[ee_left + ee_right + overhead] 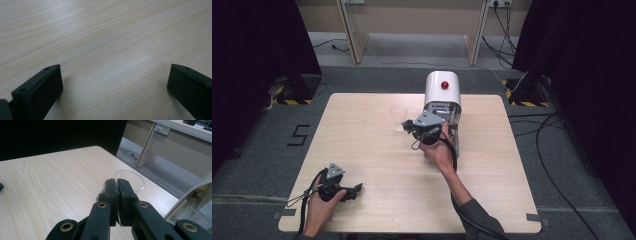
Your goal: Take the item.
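Note:
A clear plastic cup point(398, 114) hangs beside a white machine point(442, 92) with a red button point(444, 85) at the table's far middle. My right gripper point(406, 124) is shut on the cup's rim, with the thin wall pinched between its pads. In the right gripper view the jaws of the right gripper point(117, 182) meet on the near side of the cup's round rim point(140, 178). My left gripper point(357, 189) lies low at the table's near left, held by a hand. The left gripper point(113, 75) is open, with bare wood between its jaws.
The light wooden table point(377, 160) has open surface between the two grippers. The machine's open front point(443, 112) faces the near side, right behind my right hand. Cables run over the grey floor point(562, 165) at the right.

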### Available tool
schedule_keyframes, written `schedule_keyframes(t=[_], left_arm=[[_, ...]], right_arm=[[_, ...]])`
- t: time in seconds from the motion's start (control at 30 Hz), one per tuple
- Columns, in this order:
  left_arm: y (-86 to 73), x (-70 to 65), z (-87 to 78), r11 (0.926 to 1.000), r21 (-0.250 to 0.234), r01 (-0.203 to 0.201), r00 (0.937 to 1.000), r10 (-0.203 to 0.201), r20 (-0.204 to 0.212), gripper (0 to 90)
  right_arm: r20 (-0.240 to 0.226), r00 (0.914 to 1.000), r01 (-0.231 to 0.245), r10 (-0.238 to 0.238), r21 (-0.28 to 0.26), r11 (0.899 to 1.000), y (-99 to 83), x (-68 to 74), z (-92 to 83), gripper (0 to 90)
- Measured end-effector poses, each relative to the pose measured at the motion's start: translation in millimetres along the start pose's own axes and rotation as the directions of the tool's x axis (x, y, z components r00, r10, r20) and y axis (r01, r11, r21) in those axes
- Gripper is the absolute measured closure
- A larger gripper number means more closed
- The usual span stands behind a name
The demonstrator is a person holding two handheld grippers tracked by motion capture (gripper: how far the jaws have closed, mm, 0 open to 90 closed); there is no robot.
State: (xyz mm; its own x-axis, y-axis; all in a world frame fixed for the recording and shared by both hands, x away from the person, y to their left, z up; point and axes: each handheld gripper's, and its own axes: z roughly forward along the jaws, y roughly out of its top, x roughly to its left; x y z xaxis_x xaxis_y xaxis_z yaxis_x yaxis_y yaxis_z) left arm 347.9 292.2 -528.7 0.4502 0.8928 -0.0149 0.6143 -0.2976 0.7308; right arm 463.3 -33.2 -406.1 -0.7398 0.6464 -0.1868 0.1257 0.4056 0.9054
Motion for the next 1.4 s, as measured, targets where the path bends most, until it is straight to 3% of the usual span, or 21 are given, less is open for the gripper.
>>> schedule_keyframes(t=[0.73, 1.03, 1.4], left_arm=[[0.1, -0.1, -0.2, 1.0000, 0.001, 0.002, 1.0000, -0.002, 0.001, 0.0], [0.2, 0.1, -0.3, 1.0000, 0.003, 0.000, 1.0000, 0.000, 0.002, 0.0], [0.2, 0.0, -0.3, 1.0000, 0.003, 0.002, 1.0000, -0.002, 0.002, 0.0]], right_arm=[[0.101, 0.9948, 0.004, -0.008, 0.043, 0.999, 31.9, -5.5, 60.5, 87.8], [0.168, 0.9852, 0.020, -0.033, 0.079, 0.997, 43.7, -8.1, 84.7, 87.8], [0.212, 0.9764, 0.017, -0.044, 0.128, 0.992, 41.3, -8.8, 106.1, 87.9]])
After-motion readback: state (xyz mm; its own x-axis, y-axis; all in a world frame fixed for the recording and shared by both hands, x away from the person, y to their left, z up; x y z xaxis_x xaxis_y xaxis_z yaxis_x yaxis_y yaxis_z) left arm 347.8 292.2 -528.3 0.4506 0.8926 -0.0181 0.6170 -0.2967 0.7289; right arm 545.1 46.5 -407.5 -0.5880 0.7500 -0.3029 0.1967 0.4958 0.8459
